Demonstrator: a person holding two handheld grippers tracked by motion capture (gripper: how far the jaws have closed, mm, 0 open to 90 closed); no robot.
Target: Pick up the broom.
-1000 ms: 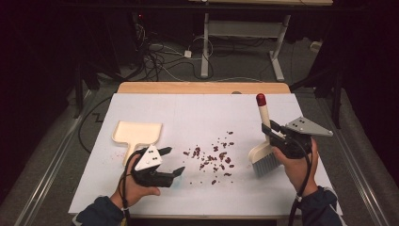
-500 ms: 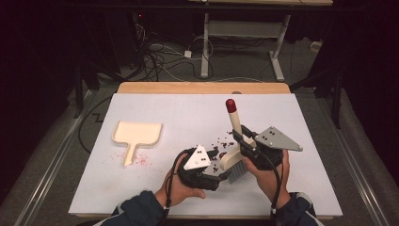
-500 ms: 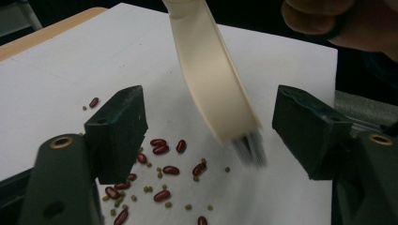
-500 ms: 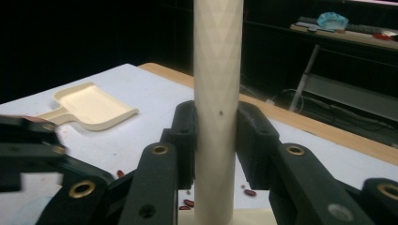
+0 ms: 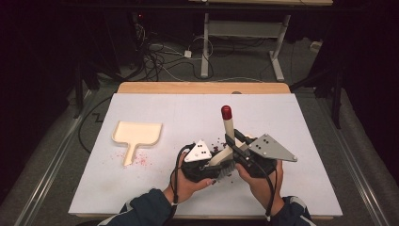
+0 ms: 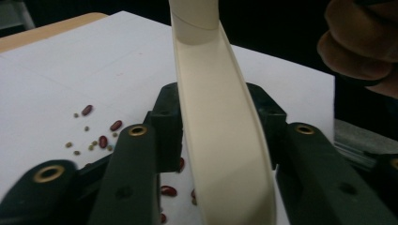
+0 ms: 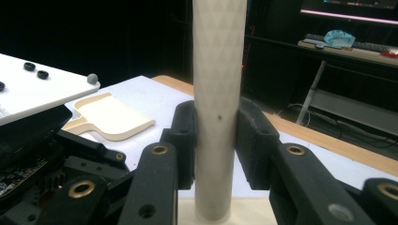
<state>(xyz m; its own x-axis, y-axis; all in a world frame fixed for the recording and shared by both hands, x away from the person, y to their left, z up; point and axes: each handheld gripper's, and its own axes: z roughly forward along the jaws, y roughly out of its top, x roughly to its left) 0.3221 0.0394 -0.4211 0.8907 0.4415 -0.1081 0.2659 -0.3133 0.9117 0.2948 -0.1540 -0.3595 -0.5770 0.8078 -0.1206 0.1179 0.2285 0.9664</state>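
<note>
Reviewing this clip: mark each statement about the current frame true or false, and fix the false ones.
1. The right gripper is clamped on the brush handle. True.
2. The dustpan is held in the left gripper. False: the dustpan lies on the white table cover to the left, apart from both grippers; the left gripper's jaws sit either side of the brush's cream neck.
3. The brush handle has a red tip. True.
4. Beans lie scattered on the white cover near the grippers. True.
5. The two grippers are at opposite ends of the table. False: they are close together near the front middle, both at the brush.
</note>
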